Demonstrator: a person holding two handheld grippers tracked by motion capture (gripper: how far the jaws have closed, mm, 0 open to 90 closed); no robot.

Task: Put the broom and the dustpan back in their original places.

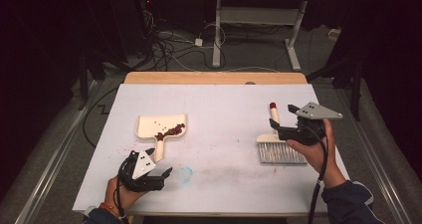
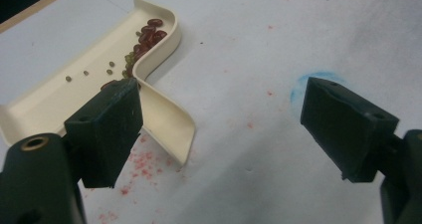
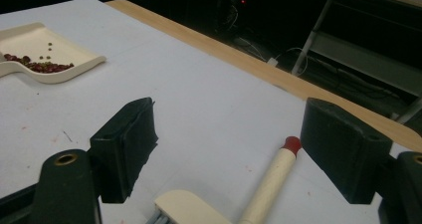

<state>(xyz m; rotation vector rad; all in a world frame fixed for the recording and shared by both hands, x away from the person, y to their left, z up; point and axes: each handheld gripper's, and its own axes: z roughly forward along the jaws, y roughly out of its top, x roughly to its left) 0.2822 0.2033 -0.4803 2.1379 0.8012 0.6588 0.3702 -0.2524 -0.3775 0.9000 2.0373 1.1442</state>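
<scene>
A cream dustpan [image 1: 161, 124] lies left of the middle of the white table, with red and a few green beans [image 1: 169, 132] piled by its handle. My left gripper [image 1: 154, 160] sits just below that handle, open, with its left jaw beside the handle [image 2: 169, 119] and nothing between the jaws. On the right lies a brush [image 1: 278, 149] with white bristles and a cream, red-tipped handle [image 1: 272, 112]. My right gripper [image 1: 281, 117] hovers over that brush handle [image 3: 271, 184], open, with the pads clear of it. The dustpan [image 3: 45, 50] is in the right gripper view at far left.
A blue smudge [image 1: 185, 174] and faint red stains [image 2: 142, 162] mark the white sheet near my left gripper. The table's wooden far edge [image 1: 214, 77] borders a dark floor with cables and a desk frame [image 1: 259, 20].
</scene>
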